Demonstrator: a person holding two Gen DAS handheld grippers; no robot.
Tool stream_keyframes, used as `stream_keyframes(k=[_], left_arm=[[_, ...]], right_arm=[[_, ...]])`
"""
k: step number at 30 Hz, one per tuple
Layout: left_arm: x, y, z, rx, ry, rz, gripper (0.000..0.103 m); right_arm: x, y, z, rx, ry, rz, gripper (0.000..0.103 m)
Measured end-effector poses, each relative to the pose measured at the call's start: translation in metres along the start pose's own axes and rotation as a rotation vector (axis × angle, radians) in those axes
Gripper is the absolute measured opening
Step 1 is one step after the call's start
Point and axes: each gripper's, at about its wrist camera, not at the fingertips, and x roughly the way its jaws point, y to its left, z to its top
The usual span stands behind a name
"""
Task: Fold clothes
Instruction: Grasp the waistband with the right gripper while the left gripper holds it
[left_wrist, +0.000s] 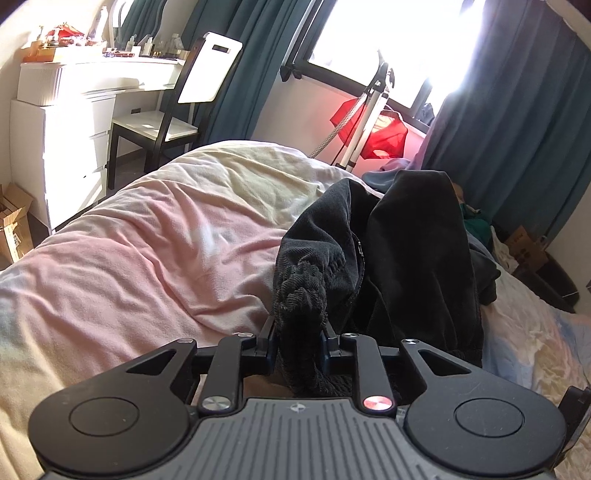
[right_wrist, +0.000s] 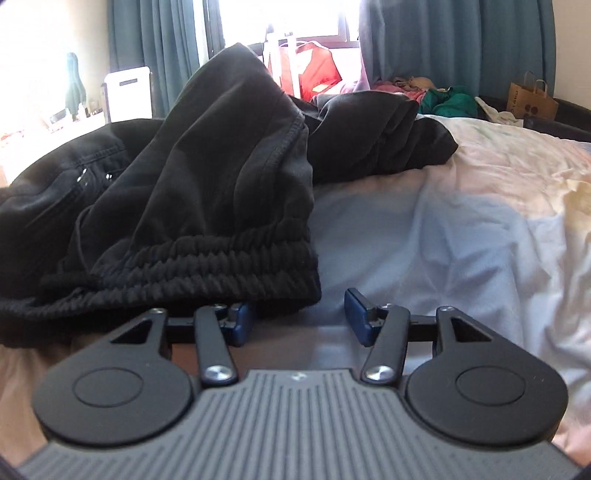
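A pair of black pants (left_wrist: 406, 251) with a ribbed elastic waistband lies bunched on the bed. My left gripper (left_wrist: 299, 328) is shut on the waistband (left_wrist: 301, 295) and the cloth fills the gap between its fingers. In the right wrist view the same black pants (right_wrist: 207, 158) spread to the left, with the waistband (right_wrist: 207, 262) just ahead. My right gripper (right_wrist: 301, 314) is open. Its left finger (right_wrist: 240, 321) sits at the waistband's lower edge and its right finger (right_wrist: 360, 314) is over bare sheet.
The bed sheet (left_wrist: 147, 258) is pink and cream, wrinkled, also pale in the right wrist view (right_wrist: 461, 221). More clothes (right_wrist: 447, 99) are piled at the far side. A chair (left_wrist: 170, 122), white dresser (left_wrist: 62, 140), tripod (left_wrist: 369, 110), red cloth (left_wrist: 384, 133) and paper bag (right_wrist: 532, 99) stand around.
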Motion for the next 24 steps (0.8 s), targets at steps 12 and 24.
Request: stream_keyframes(k=[12, 24], left_arm=[[0.047, 0.005, -0.005, 0.002, 0.02, 0.074, 0.03], [0.032, 0.011, -0.004, -0.059, -0.004, 0.009, 0.031]], right_arm=[[0.011, 0.018, 0.008, -0.039, -0.102, 0.024, 0.015], [-0.11, 0.022, 0.046, -0.018, -0.213, 0.089, 0.011]])
